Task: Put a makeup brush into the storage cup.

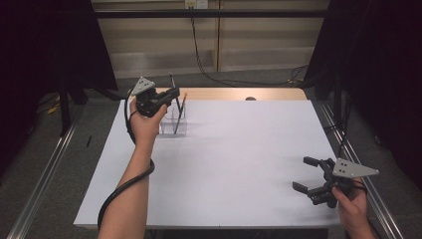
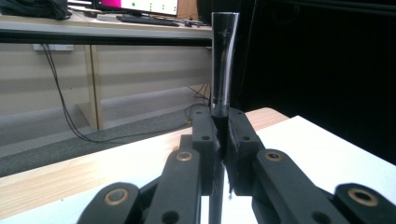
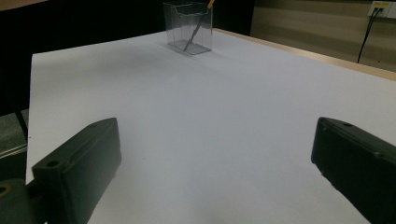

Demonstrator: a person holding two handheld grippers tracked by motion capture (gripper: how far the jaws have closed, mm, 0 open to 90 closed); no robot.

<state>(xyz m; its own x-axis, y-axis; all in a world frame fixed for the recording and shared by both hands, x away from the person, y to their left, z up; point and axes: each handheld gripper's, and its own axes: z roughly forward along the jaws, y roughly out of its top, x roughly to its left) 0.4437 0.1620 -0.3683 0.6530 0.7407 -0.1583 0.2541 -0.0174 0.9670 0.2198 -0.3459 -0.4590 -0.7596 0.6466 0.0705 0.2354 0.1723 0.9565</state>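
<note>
White table: left gripper jaws clamped on pen, right gripper jaws apart.

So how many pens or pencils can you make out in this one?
2. A dark pen is clamped upright in the left claw, above the clear holder. A pencil leans inside that holder. The left hand may hide more.

High view looks down the table; right gripper view skims it low.

A lab: black curtains, metal rails, monitors behind.
</note>
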